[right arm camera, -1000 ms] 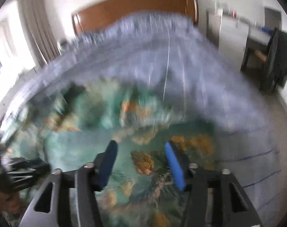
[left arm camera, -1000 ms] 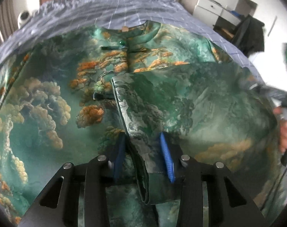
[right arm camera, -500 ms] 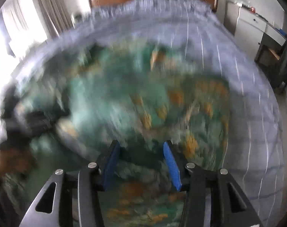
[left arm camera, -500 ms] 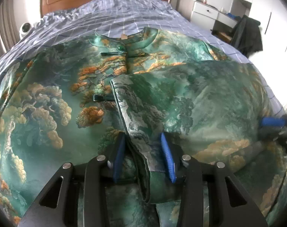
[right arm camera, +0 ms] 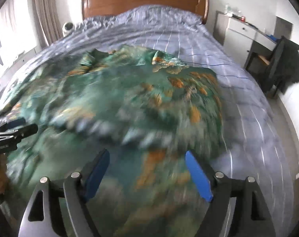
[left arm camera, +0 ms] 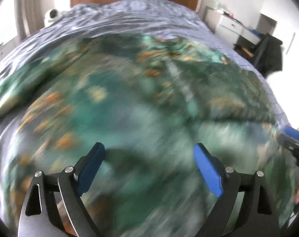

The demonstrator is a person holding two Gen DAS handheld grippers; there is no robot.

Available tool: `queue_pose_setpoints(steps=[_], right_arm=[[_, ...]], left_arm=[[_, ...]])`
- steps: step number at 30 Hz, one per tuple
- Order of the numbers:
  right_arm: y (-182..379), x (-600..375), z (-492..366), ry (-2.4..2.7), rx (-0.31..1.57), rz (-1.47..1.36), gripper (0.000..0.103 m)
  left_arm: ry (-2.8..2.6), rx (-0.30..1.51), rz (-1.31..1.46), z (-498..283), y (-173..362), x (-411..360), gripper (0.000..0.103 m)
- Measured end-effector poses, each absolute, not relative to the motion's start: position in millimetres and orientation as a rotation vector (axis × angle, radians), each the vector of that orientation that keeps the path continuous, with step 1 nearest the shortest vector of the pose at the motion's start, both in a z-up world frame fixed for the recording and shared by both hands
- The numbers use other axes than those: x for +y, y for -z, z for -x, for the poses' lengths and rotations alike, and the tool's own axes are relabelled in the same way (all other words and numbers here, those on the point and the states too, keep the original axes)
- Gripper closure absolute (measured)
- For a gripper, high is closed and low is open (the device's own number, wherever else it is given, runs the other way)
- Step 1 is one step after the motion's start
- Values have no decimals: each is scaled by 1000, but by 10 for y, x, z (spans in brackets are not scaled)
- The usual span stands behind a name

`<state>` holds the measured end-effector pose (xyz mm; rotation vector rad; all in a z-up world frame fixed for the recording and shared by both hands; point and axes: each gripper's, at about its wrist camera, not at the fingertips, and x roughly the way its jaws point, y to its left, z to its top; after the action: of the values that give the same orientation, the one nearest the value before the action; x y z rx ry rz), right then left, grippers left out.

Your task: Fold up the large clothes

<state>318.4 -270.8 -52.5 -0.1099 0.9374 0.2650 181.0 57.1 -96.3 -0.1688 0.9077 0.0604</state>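
Garment (left arm camera: 141, 106) freed: both grippers' fingers (left arm camera: 207, 169) (right arm camera: 197, 176) have just been opening, now wide, empty.

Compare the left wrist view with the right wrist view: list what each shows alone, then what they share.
Left wrist only: the left gripper up close, jaws wide with nothing between them, having just opened; the right gripper at the right edge.

Right wrist only: the right gripper up close, jaws apart and just opened, nothing held; the left gripper at the left edge; the garment's far right edge against bare bedspread.

Both: the green patterned garment spread on the bed, wooden headboard, white dresser, dark clothing on a chair.
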Motion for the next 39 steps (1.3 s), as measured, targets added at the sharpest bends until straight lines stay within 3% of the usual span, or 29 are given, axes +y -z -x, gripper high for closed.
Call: queue_pose_setpoints(steps=[6,12,22,24,26,28,32,35,39], right_arm=[[462,-2485,-2154,-285,862,62,22],[570,-2250,-1713,-289,847,152,22],[439,-2113,-1505,-309,818,189,22],[474,-2054,-1462,-318,831,203,22],[510,-2009,-1404,-334,842,206,22],[547,-1973,-1353,-347,851,203,22],[605,-1912,-1263,-381,868,169,22],[553,-1842,-1188,-413,831,168,22],[453,-1796,-1133,-432,775,162,22]], left_arm=[[-165,866,256,-1293,761,1317,6],[-380,848,325,-1385,818,2404,3],[-630,726,1047,-1598,1352,4331,4],[-689,703,1066,-1622,1349,4388,12],[-727,741,968,-1754,1250,4308,67],[-756,770,809,-1852,1082,4151,88],[-706,695,363,-2099,383,3438,91],[-584,581,-19,-2290,-111,2496,91],[-378,502,-368,-2484,-219,1173,88]])
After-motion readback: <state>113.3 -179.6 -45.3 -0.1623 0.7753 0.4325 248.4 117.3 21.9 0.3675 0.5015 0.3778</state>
